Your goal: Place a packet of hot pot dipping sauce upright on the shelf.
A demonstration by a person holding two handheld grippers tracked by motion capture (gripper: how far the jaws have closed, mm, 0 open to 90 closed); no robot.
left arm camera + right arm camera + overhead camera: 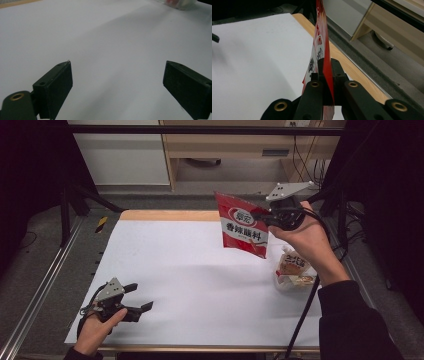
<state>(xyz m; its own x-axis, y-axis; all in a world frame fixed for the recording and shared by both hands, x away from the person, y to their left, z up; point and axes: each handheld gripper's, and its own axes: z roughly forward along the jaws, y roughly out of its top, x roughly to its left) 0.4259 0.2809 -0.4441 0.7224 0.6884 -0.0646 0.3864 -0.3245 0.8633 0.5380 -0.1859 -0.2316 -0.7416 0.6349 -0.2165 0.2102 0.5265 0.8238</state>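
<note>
The red packet [242, 225] hangs in the air above the far right part of the desk [190, 270], clamped at its right edge by the right tongs [264, 216]. In the high view its printed front faces the camera, with a white band of dark characters across the middle. Its lower corner ends just above a second, clear snack pack [294, 270] that lies flat on the white sheet near the desk's right edge. What that pack holds is hard to make out: pale pieces under a label with red at 1 side, partly covered by the right forearm.

In the right gripper view the red packet [323, 50] shows almost edge-on, a thin red strip rising between the 2 black jaws, which are pressed together on it. Its top is cut off by the frame.

The left tongs [140, 297] rest low at the near left of the desk, held in the left hand [97, 327]. Their jaws stand wide apart with nothing between them, and in the left gripper view bare white sheet lies ahead. A blurred corner of the clear pack [178, 3] is cut off at the top right there.

The middle of the desk is open white surface from the left tongs across to the clear pack. A strip of bare wood [170, 215] runs along the far edge.
</note>
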